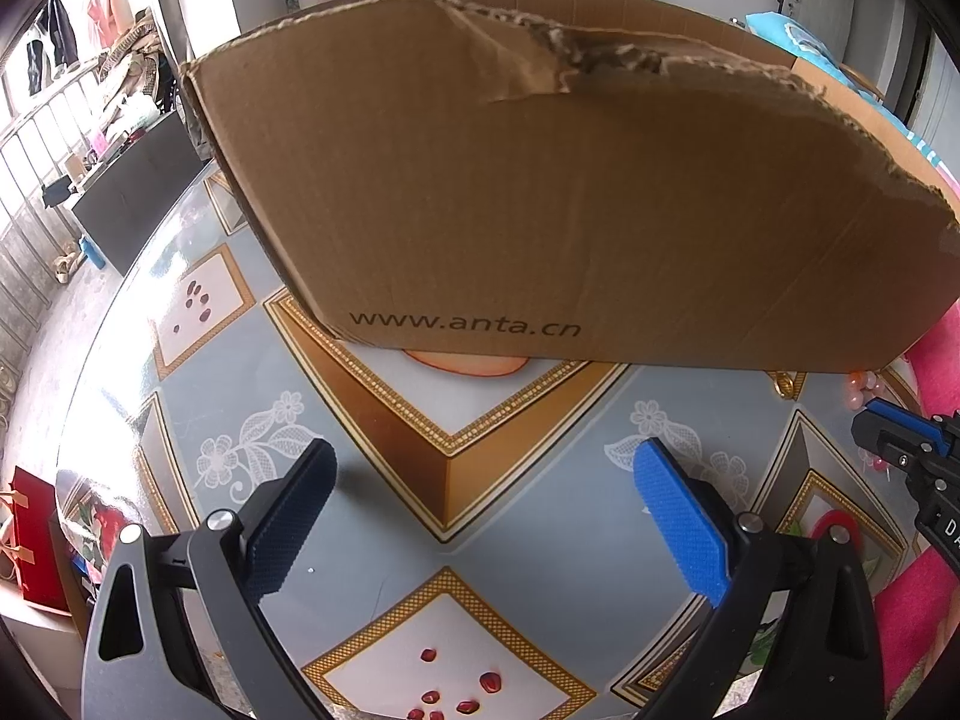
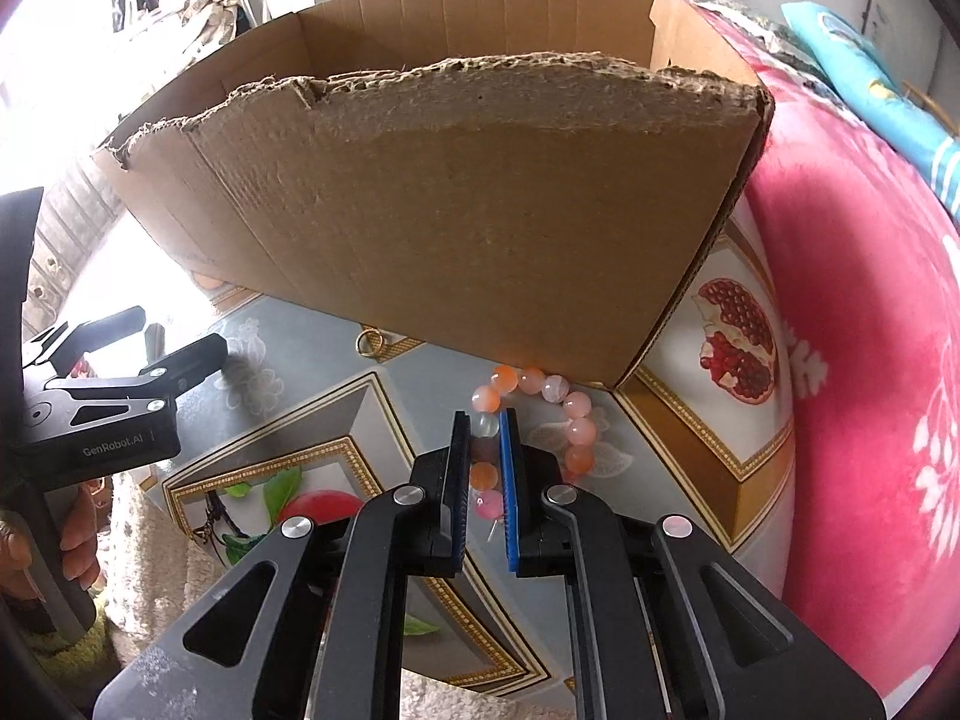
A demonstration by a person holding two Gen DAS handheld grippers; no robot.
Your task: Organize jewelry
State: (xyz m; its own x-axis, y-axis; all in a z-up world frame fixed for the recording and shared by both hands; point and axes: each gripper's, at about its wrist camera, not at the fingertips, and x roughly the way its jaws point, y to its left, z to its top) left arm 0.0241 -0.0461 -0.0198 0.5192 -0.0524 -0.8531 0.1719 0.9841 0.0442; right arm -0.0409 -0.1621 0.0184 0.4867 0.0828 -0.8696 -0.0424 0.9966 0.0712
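Observation:
A pink and orange bead bracelet (image 2: 569, 420) lies on the patterned table by the near right corner of an open cardboard box (image 2: 468, 222). My right gripper (image 2: 483, 426) is shut on the bracelet's left side, with beads pinched between the black and blue pads. A small gold ring (image 2: 370, 341) lies on the table at the box's front edge; it also shows in the left wrist view (image 1: 787, 385). My left gripper (image 1: 480, 468) is open and empty above the table, in front of the box (image 1: 540, 192). The bracelet's beads (image 1: 859, 395) show at the right edge.
A pink blanket (image 2: 864, 324) borders the table on the right. The table's curved edge (image 1: 78, 420) drops to the floor on the left. The right gripper (image 1: 900, 450) shows at the right of the left wrist view.

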